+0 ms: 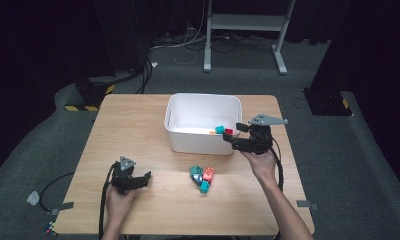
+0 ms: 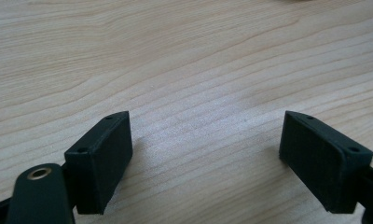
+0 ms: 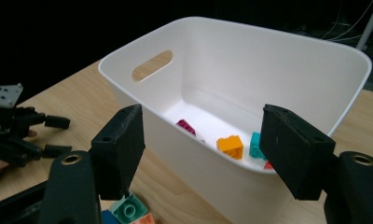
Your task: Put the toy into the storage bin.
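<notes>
A white bin (image 1: 203, 142) stands at the middle back of the wooden table (image 1: 138, 125). In the right gripper view it holds a magenta brick (image 3: 186, 126), an orange brick (image 3: 230, 145) and a teal brick (image 3: 255, 144). A small pile of teal and red bricks (image 1: 202, 177) lies in front of the bin. My right gripper (image 1: 234, 133) hangs open at the bin's right front corner, over its rim, with nothing between the pads (image 3: 201, 140). My left gripper (image 1: 146, 178) rests open near the table's front left, and bare wood shows between its jaws (image 2: 205, 154).
The loose bricks (image 3: 128, 210) lie just below the right gripper's jaws. The left gripper (image 3: 17, 126) appears far off at the left of the right gripper view. Behind the table stand a white frame (image 1: 245, 30) and cables on the grey floor.
</notes>
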